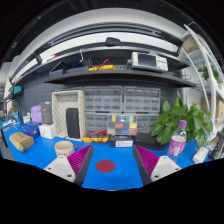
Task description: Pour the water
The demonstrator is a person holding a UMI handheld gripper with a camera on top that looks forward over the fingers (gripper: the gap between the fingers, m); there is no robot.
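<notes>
My gripper (108,163) is open, its magenta pads (80,158) set wide apart with nothing held. Between the fingers, on the blue tabletop (120,175), lies a flat red disc (105,165). A clear bottle with a pink label (178,141) stands beyond the right finger, in front of the plant. A pale cup (64,148) stands just past the left finger.
A colour card on a small stand (123,127) sits straight ahead. A green plant (181,119) fills the right side. A white cabinet (68,112), boxes (47,130) and a brown object (20,142) stand at the left. Shelving (110,72) runs across the back.
</notes>
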